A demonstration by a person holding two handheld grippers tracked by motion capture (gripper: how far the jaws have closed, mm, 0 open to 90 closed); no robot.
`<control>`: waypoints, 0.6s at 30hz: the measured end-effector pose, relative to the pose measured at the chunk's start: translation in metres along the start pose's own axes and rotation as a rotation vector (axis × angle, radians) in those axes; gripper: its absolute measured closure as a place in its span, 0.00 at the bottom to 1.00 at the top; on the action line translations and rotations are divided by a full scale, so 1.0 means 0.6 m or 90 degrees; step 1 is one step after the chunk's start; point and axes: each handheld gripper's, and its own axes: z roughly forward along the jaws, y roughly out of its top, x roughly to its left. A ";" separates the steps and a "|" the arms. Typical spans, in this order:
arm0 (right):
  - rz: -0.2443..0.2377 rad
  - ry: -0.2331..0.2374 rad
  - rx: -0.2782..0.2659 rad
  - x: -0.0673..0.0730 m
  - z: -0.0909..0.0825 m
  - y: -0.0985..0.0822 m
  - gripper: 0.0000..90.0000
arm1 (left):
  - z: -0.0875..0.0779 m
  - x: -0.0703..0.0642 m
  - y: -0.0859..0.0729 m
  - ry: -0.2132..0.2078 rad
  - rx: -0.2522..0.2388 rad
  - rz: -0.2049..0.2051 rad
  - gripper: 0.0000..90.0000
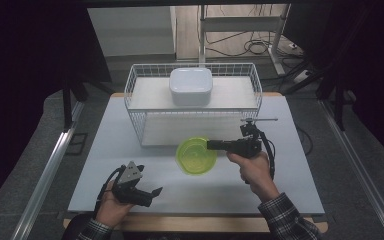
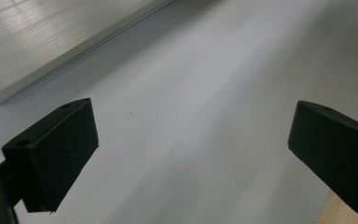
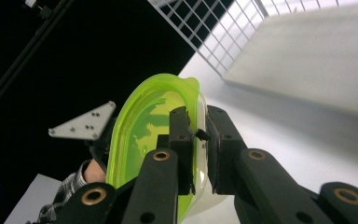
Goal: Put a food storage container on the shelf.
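A clear lime-green bowl hovers over the middle of the white table, just in front of the wire basket. My right gripper is shut on the bowl's right rim. In the right gripper view the bowl appears tilted on edge, its wall pinched between the two black jaws of the right gripper. My left gripper rests low near the table's front left, pointing right, open and holding nothing. In the left gripper view the left gripper has its jaws wide apart over bare table.
A white wire basket stands at the back of the table with a white lidded box on its upper shelf. The table's wooden front edge runs under my forearms. Metal rails flank the table on both sides.
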 end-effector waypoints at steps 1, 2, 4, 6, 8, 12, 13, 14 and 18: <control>-0.002 0.001 -0.003 0.004 -0.001 0.006 0.91 | 0.000 0.000 0.000 0.000 0.000 0.001 0.01; -0.001 0.001 -0.005 0.008 -0.002 0.012 0.91 | 0.000 0.000 0.000 0.001 0.000 0.002 0.01; -0.003 0.003 -0.008 0.014 -0.004 0.022 0.91 | 0.000 0.000 0.000 0.000 0.001 0.003 0.01; -0.006 0.004 -0.014 0.020 -0.007 0.034 0.91 | 0.001 -0.001 0.000 -0.001 0.001 0.003 0.01; -0.007 0.005 -0.018 0.024 -0.008 0.043 0.91 | 0.002 -0.001 0.000 -0.002 0.001 0.003 0.01; -0.010 0.006 -0.025 0.033 -0.011 0.061 0.91 | 0.002 -0.001 0.000 -0.003 0.001 0.003 0.01; -0.010 0.010 -0.028 0.034 -0.011 0.065 0.91 | 0.002 -0.001 0.000 -0.003 0.001 0.003 0.01; -0.007 0.013 -0.029 0.037 -0.012 0.069 0.91 | 0.002 -0.001 0.000 -0.003 0.001 0.003 0.01; -0.010 0.016 -0.036 0.045 -0.017 0.085 0.91 | 0.003 -0.002 -0.001 -0.004 0.000 0.002 0.01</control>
